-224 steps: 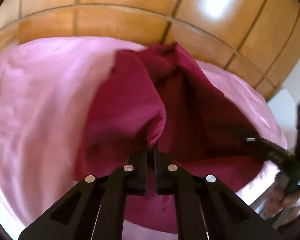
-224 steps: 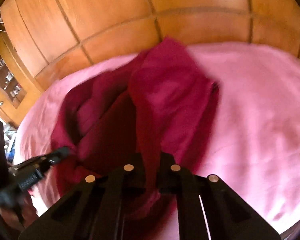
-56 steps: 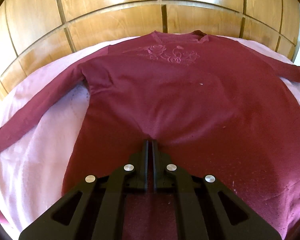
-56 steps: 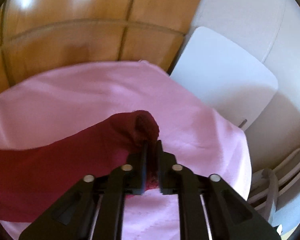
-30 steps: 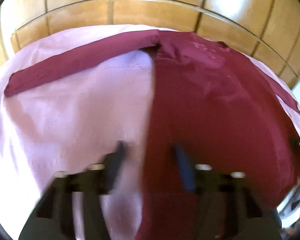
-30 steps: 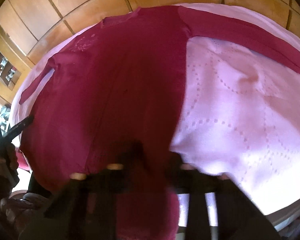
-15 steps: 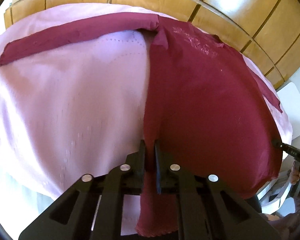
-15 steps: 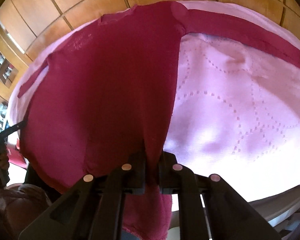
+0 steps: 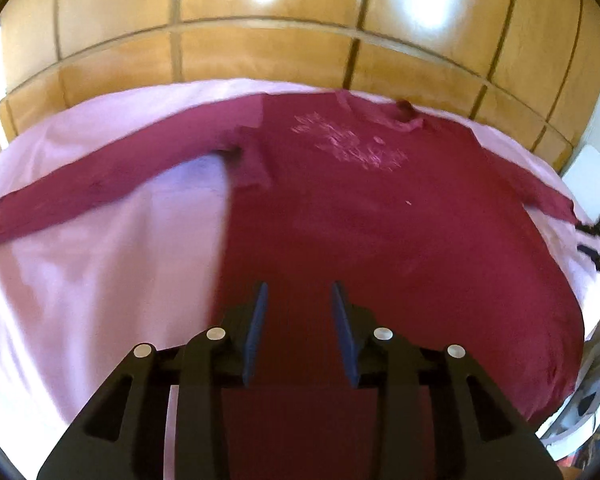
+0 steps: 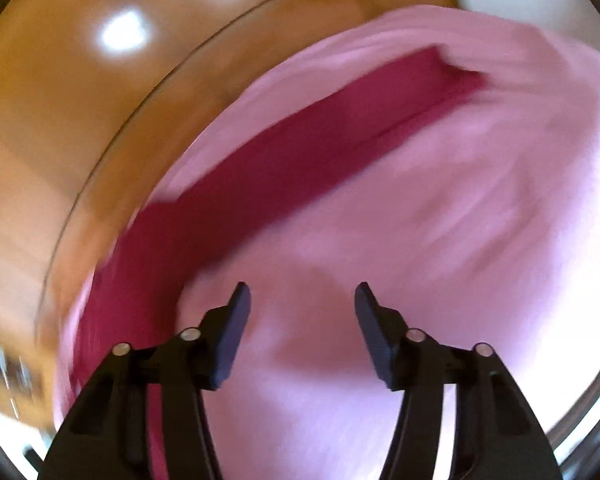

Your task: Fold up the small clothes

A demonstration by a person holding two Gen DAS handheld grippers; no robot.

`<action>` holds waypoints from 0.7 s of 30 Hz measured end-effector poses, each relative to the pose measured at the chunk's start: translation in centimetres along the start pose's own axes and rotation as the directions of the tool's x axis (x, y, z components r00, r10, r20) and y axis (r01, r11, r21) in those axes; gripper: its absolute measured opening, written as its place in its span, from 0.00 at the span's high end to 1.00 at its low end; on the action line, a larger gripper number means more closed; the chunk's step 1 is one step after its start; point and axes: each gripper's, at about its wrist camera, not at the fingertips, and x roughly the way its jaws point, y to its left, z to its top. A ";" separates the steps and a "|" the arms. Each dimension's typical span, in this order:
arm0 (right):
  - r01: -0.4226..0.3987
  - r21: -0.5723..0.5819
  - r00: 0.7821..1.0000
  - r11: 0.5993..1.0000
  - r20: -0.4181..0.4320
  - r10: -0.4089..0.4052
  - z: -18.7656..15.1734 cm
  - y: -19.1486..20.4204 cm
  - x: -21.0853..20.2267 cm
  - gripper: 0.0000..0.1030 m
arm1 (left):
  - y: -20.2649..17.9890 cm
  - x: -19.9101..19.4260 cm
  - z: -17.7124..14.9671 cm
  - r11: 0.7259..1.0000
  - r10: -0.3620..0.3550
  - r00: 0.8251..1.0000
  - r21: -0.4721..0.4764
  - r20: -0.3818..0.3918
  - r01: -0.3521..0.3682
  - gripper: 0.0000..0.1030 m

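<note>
presently the left claw point(image 9: 298, 292) hangs over the lower body of a maroon long-sleeved top point(image 9: 380, 232), its jaws parted and opening; the cloth lies beneath and between the blue pads point(image 9: 256, 320) but they do not press on it, so nothing is held. the top lies spread face up on a pink bedsheet point(image 9: 100, 280), stretching ahead of this claw to a neckline point(image 9: 404, 116) at the far edge, with pale embroidery point(image 9: 348, 144) on the chest just short of it. one sleeve point(image 9: 100, 188) runs out flat ahead and to the left of the claw, its cuff lying well to the left on the sheet. the garment's left side edge lies just left of the claw's left finger. the hem passes beneath the claw toward the camera. wooden panelling point(image 9: 260, 52) stands beyond the bed. at the right edge of this view a dark object, blurred, sits near the other cuff; what it is cannot be told.

the right claw point(image 10: 302, 294) is heavily blurred, jaws well apart and opening, with only bare pink sheet point(image 10: 460, 240) between its dark pads point(image 10: 228, 336). it holds nothing. the other sleeve point(image 10: 300, 160) lies flat ahead of this claw, running from lower left to upper right, clear of both fingers. wood panelling point(image 10: 80, 120) fills the space to its left.
</note>
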 end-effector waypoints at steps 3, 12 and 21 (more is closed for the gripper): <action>0.048 0.122 0.997 0.991 0.047 -0.054 3.5 -2.6 1.7 0.55 | -1.1 1.8 0.0 1.000 0.015 0.999 0.026 -0.038 -0.014 0.69; 0.122 0.248 0.985 0.961 0.087 -0.147 9.8 -3.2 8.0 0.74 | -1.2 3.5 0.0 0.999 0.034 0.997 0.020 -0.071 -0.033 0.67; 0.210 0.066 0.957 0.975 0.190 -0.219 11.0 1.9 4.8 0.94 | -0.8 3.5 0.4 1.000 -0.002 0.997 -0.003 -0.072 0.002 0.67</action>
